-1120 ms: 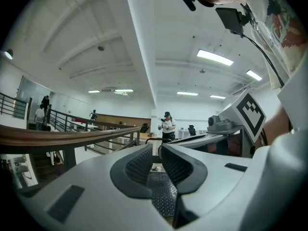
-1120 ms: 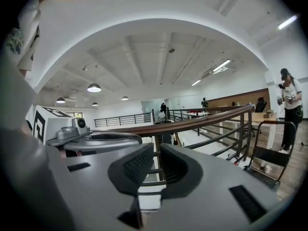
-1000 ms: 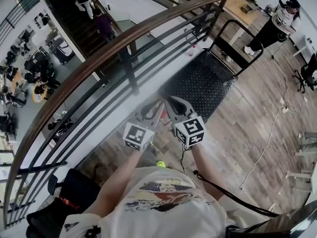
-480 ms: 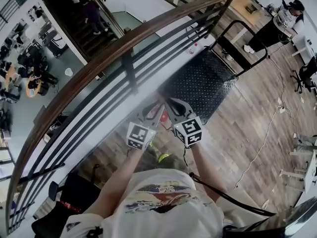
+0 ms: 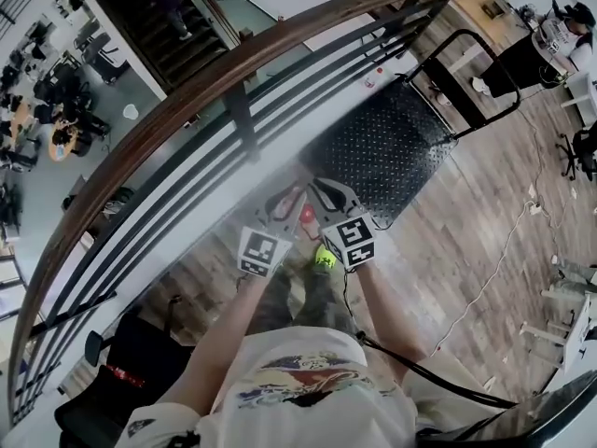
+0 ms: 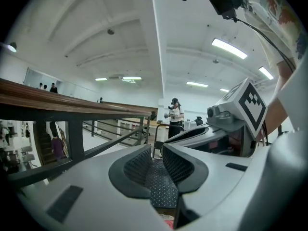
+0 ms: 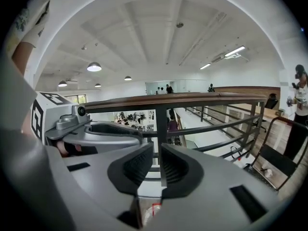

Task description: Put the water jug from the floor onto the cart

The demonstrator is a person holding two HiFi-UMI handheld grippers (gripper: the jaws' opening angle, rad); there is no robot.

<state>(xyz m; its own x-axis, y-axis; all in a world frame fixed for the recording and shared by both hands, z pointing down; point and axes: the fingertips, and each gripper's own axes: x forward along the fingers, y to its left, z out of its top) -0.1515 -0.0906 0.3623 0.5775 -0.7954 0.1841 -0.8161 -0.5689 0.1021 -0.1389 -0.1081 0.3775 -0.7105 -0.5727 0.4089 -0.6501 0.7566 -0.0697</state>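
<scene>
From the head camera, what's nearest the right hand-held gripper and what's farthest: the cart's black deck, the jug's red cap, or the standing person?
1. jug's red cap: just left of the right hand-held gripper.
2. cart's black deck: ahead, to the upper right.
3. standing person: far top-right corner, beyond the cart.

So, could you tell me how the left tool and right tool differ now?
The left tool has its jaws slightly apart, having just been opening, with nothing between them; the right tool has its jaws shut. The left tool faces the cart, the right tool the railing. Both are empty, above the water jug.
</scene>
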